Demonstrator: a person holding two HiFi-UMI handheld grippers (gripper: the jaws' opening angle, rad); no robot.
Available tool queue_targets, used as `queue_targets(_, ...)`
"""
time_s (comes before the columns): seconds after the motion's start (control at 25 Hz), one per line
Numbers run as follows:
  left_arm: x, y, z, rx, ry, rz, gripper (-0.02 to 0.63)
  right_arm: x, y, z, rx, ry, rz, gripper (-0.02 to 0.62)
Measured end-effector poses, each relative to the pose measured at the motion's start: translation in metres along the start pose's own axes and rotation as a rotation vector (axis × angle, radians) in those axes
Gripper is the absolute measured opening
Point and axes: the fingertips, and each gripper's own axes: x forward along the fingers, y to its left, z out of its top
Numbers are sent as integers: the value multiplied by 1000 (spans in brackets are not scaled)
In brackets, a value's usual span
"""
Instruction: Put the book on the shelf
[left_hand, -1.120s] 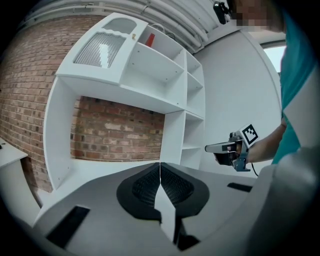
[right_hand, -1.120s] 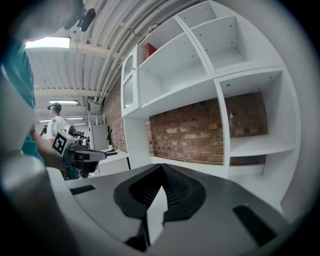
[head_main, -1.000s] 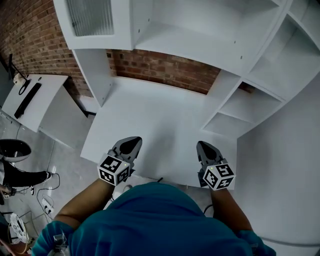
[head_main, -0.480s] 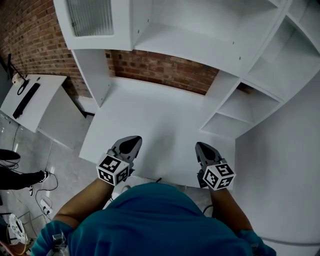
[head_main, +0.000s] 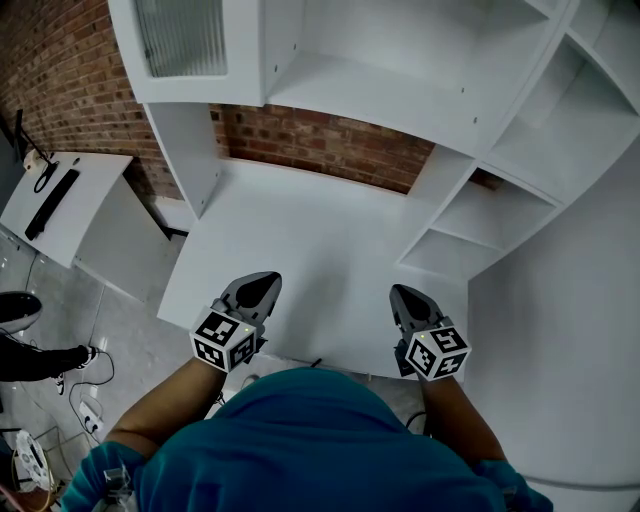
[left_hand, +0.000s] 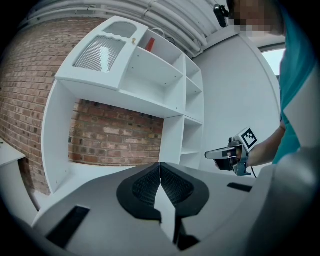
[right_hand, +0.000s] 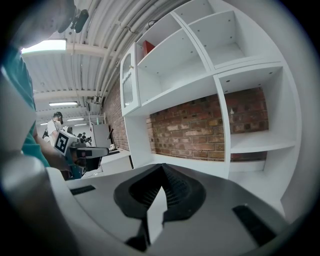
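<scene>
My left gripper (head_main: 266, 283) and right gripper (head_main: 402, 294) hover side by side over the near edge of the white desk (head_main: 310, 235). Both are shut with nothing between the pads. A red book-like thing (left_hand: 150, 44) stands in an upper compartment of the white shelf unit (head_main: 400, 90); it also shows in the right gripper view as the red thing (right_hand: 147, 48). It is hidden in the head view. From the left gripper (left_hand: 160, 167) I see the right gripper (left_hand: 225, 154) off to the side, and from the right gripper (right_hand: 162, 170) the left gripper (right_hand: 92, 151).
A brick wall (head_main: 320, 140) backs the desk. Small side compartments (head_main: 490, 215) rise at the right. A lower white side table with a black keyboard (head_main: 55, 200) stands at the left, with cables and a person's foot (head_main: 70, 355) on the floor.
Both grippers have stayed in place, shut. The person's foot on the floor at the left has shifted a little leftward.
</scene>
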Motion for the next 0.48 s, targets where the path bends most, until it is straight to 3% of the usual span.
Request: queue_targets(0.48,-3,-2,3,1,-6,0,17,-2,1,0,-5,0,3,21)
